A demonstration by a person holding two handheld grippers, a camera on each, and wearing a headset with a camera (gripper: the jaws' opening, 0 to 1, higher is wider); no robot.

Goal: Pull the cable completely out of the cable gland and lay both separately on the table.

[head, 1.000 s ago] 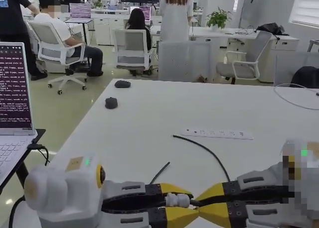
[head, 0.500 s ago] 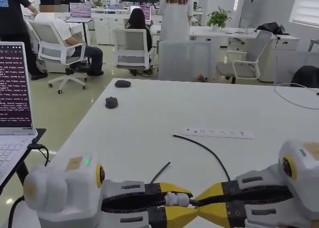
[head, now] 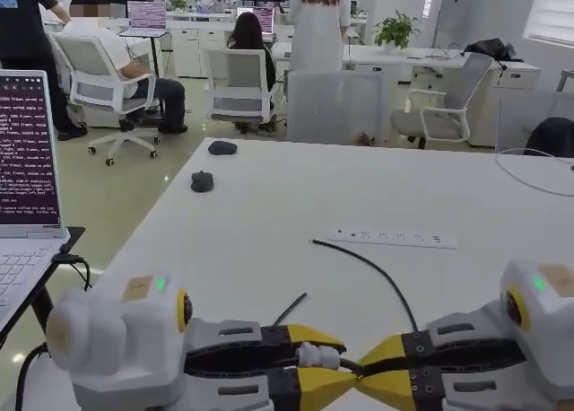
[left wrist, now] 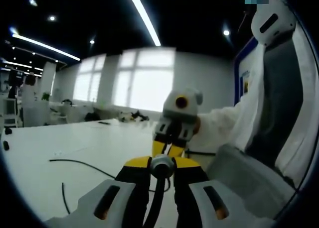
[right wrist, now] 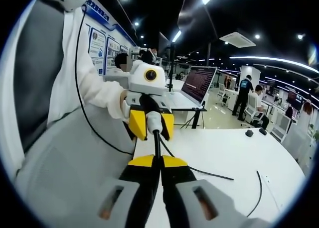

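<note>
**Head view:** my left gripper comes in from 7 o'clock and my right gripper from 5. They meet tip to tip at 6, low over the white table. The left jaws are narrow, clamped on the white cable gland. The right jaws are nearly closed on the black cable right where it leaves the gland. A loose black lead lies on the table from centre toward 5 and ends behind the right gripper; I can't tell if it's the same cable. A short black offcut sits just past the left jaws. There's a power strip at 1, a mouse at 10 and a laptop at 9.

**Left gripper view:** the left gripper pinches the gland at 6. The cable runs from the gland back between my jaws. The right gripper faces me just beyond the gland. The loose lead is at 9 and the offcut at 8.

**Right gripper view:** the right gripper is pinched thin on the cable. The cable rises toward 12 into the gland, which is held in the left gripper. The laptop is at 1, the loose lead at 4 and the offcut further out at 4.

The cable is not yet out of the gland.
</note>
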